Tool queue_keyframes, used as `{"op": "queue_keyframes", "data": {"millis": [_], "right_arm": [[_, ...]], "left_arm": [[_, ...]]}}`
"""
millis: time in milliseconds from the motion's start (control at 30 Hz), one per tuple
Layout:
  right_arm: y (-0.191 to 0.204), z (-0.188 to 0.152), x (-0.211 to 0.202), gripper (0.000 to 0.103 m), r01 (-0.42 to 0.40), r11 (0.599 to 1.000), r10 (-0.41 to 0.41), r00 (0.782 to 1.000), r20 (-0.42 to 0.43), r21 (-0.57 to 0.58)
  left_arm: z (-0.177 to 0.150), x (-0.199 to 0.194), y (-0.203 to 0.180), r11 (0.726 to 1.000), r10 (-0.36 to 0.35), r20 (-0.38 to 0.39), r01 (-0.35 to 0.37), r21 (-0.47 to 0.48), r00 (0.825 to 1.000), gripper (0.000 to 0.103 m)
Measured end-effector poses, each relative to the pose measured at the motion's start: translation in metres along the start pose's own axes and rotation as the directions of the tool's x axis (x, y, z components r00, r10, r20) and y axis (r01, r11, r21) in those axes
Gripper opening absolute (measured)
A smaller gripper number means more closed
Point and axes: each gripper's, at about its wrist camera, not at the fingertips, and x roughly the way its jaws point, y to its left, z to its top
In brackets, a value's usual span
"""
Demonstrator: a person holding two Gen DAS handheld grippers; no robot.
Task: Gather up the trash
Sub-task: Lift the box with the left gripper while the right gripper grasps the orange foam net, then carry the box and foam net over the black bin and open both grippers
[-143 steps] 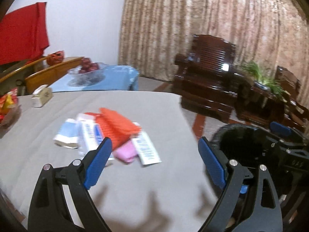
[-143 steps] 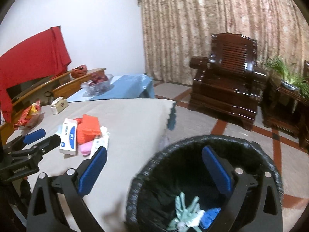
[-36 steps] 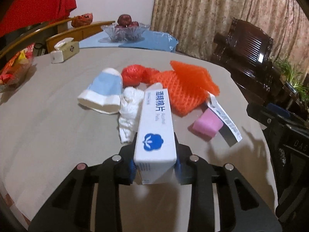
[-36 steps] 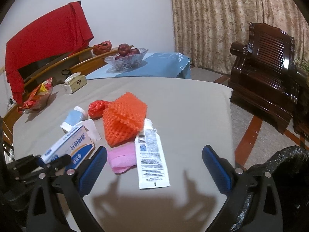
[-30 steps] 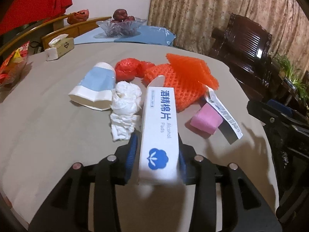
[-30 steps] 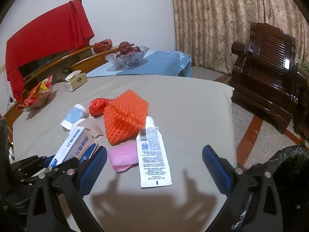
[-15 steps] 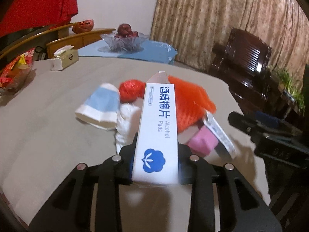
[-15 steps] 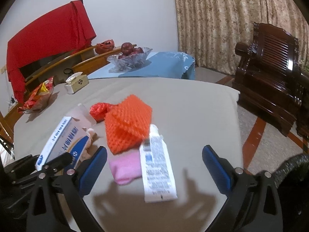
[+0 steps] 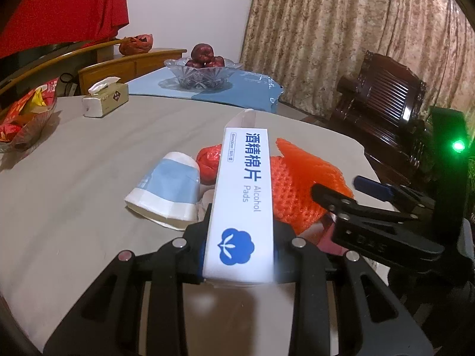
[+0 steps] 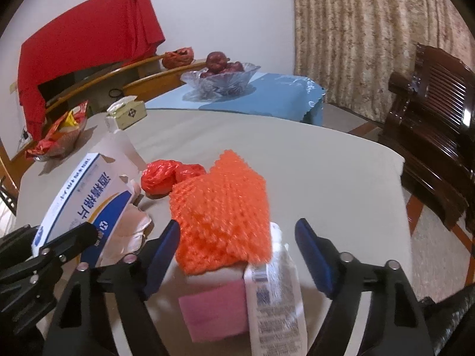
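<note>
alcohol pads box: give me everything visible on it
The alcohol pads box is a long white cardboard carton with blue Chinese text, "Alcohol Pads" and a blue cotton-boll logo. Its far end flap stands open. The left gripper is shut on its near end, holding it tilted up off the table, above the trash pile.

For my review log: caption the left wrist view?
Left tool grips alcohol pads box above paper cup and orange foam net.

The tube's (image 10: pixel 274 293) lower end is cut off at 6 o'clock. The pink pad (image 10: pixel 215 311) is partly covered by the blurred net (image 10: pixel 221 216). The tissue (image 9: pixel 204 200) is mostly hidden behind the box (image 9: pixel 245 204).
</note>
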Motion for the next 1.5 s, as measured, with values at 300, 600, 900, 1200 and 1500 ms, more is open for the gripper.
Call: {"op": "queue_keyframes", "data": {"millis": [300,600,900,1200,1500], "right_arm": [[-0.006,0.001,0.002,0.012,-0.043,0.999,0.043,0.999,-0.029,-0.001],[-0.017,0.005,-0.048,0.012,-0.068,0.995,0.064,0.996,0.062,0.067],[-0.022,-0.003,-0.111,0.012,-0.063,0.994,0.050,0.990,0.134,0.093],[-0.042,-0.029,-0.177,0.012,-0.004,0.992,-0.017,0.986,0.165,0.128],[-0.075,-0.066,-0.231,0.012,0.082,0.980,-0.112,0.981,0.158,0.184]], "left_arm": [[0.002,0.001,0.000,1.000,0.001,-0.004,-0.001,-0.001,1.000,0.030],[0.009,-0.017,-0.012,1.000,-0.001,0.016,0.001,0.018,1.000,0.030],[0.013,-0.051,-0.042,0.997,-0.059,0.048,0.056,0.050,0.997,0.030],[-0.001,-0.088,-0.086,0.985,-0.145,0.051,0.139,0.101,0.988,0.030],[-0.026,-0.108,-0.145,0.954,-0.249,0.010,0.243,0.176,0.968,0.030]]}}
